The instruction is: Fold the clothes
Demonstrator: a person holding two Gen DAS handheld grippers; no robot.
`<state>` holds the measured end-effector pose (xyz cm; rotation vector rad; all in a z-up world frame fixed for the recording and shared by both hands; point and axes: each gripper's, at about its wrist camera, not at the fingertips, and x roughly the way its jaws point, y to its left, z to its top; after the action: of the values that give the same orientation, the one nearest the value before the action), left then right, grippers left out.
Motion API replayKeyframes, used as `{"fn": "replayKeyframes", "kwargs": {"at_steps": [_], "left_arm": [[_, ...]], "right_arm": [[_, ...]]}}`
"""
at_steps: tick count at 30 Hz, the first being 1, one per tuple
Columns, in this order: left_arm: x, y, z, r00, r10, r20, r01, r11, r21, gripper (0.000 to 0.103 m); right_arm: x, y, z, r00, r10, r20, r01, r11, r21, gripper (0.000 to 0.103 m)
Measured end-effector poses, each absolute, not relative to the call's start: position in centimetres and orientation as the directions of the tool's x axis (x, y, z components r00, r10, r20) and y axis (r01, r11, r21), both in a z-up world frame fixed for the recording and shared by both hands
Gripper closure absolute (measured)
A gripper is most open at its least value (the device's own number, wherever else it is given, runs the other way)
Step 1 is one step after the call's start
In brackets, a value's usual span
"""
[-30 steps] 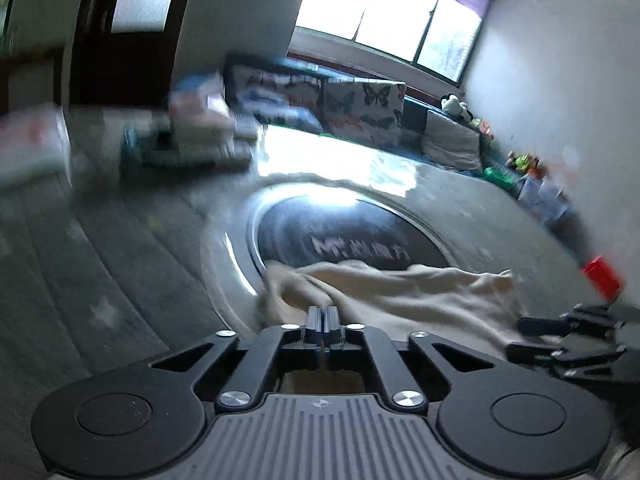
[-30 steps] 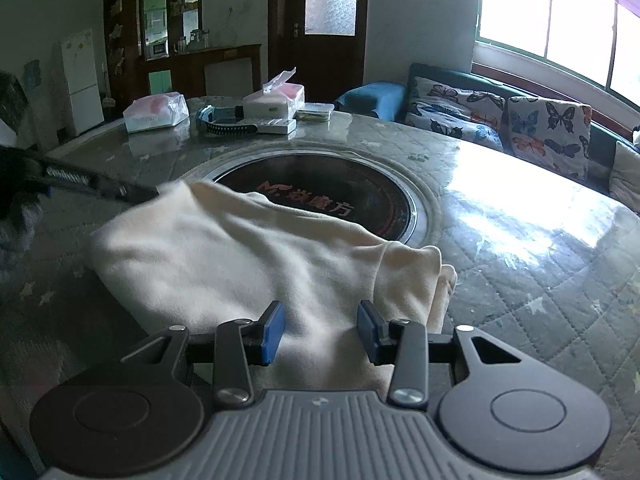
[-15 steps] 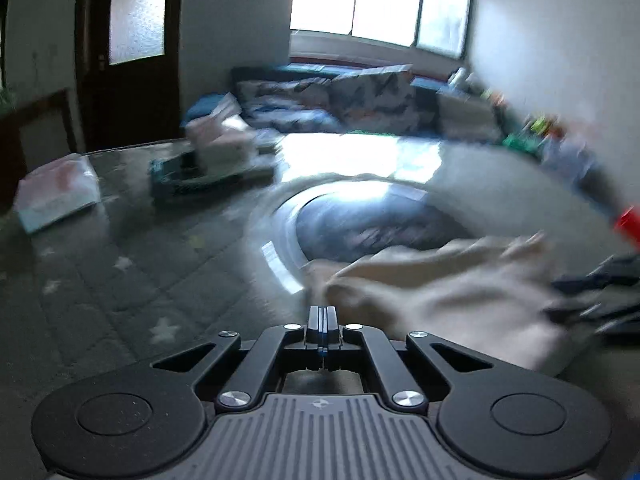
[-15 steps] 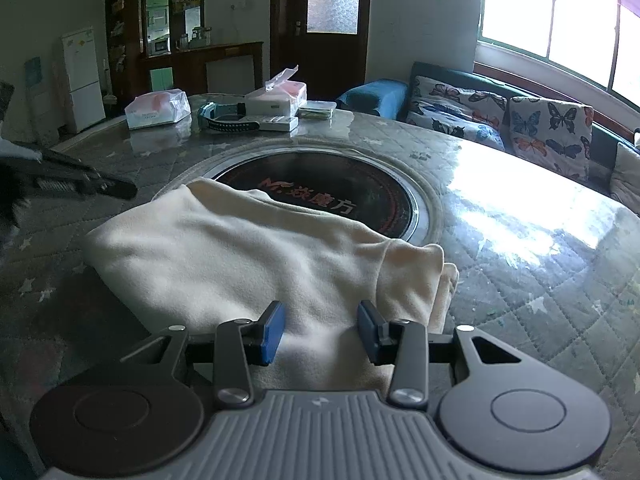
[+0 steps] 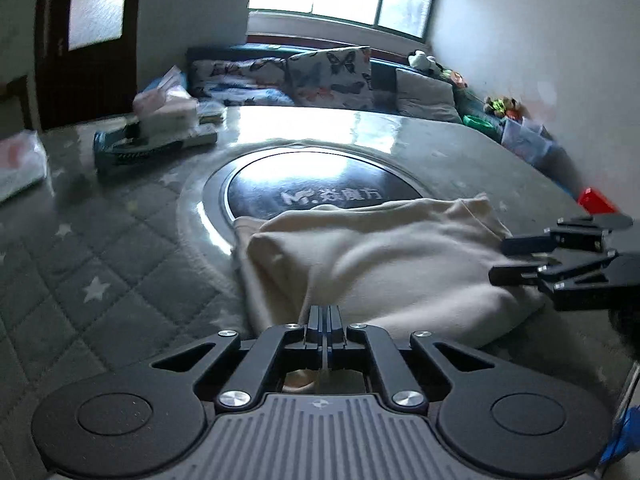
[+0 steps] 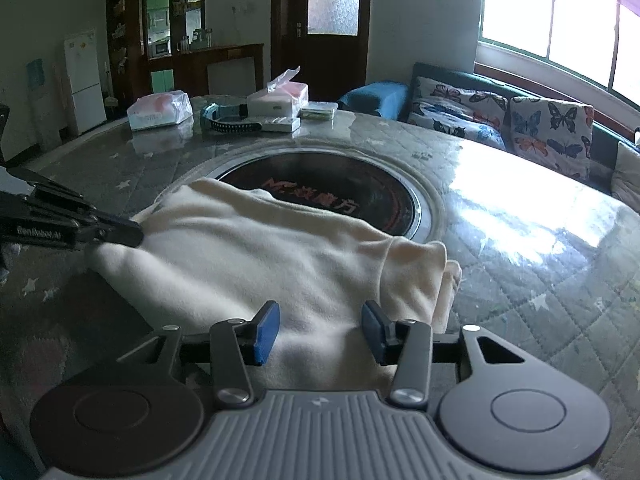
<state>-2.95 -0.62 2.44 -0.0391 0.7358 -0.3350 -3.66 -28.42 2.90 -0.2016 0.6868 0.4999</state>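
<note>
**Cream garment on the table, pinched by the left gripper**

A folded cream garment point(image 6: 280, 256) is laid on the quilted table point(image 6: 540, 272), and its far edge is spread over the rim of the dark round plate point(image 6: 340, 184) in the middle of the table. All places below are given from this plate.

The left gripper point(image 5: 325, 316) is seen on the near side of the plate. Its 2 fingers are pressed together, and a corner of the garment is clamped between them; a bit of cloth is also seen behind the tips, inside the frame. In the right wrist view the same gripper point(image 6: 132, 236) is seen from the side, with its tip touching the left edge of the garment.

The right gripper point(image 6: 320, 332) is held over the near edge of the garment, also on the near side of the plate. Its 2 blue pads point(image 6: 266, 330) are kept well apart, and only cloth is seen in the gap between them; nothing is gripped. In the left wrist view it point(image 5: 500, 260) is seen at the right end of the garment.

Behind the plate, at the far edge of the table, a tissue box point(image 6: 278, 98) and a white bag point(image 6: 160, 110) are placed. A sofa point(image 6: 500, 116) with butterfly cushions is seen beyond the table.
</note>
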Motion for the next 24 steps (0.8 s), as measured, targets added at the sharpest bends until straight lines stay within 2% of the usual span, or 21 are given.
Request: {"fn": "replayKeyframes", "kwargs": {"at_steps": [5,12,16,19,24], "left_arm": [[-2.7,0.0,2.6,0.691,-0.287,-0.663,0.266,0.954,-0.136,0.096],[-2.7,-2.2,5.1,0.719,-0.338,-0.607,0.325,0.936,-0.137,0.095],[-1.4,-3.7,4.3,0.7,-0.352,-0.621,0.348,0.928,-0.134,0.093],[-0.6,-3.4,2.9,0.694,-0.301,-0.654,0.303,0.946,-0.113,0.093],[-0.5,-1.8,2.3,0.686,-0.323,-0.652,0.289,0.943,-0.164,0.093]], "right_arm": [[-3.8,-28.5,3.6,0.671,0.38,-0.637,-0.505,0.863,-0.016,0.056],[-3.8,-28.6,4.3,0.681,0.391,-0.62,-0.501,0.865,-0.005,0.056],[-3.4,-28.4,4.0,0.677,0.387,-0.626,-0.495,0.869,0.002,0.056],[-3.2,-28.6,3.3,0.672,0.374,-0.639,-0.485,0.874,0.003,0.056],[-3.0,-29.7,2.9,0.667,0.36,-0.652,-0.471,0.882,0.005,0.057]]}}
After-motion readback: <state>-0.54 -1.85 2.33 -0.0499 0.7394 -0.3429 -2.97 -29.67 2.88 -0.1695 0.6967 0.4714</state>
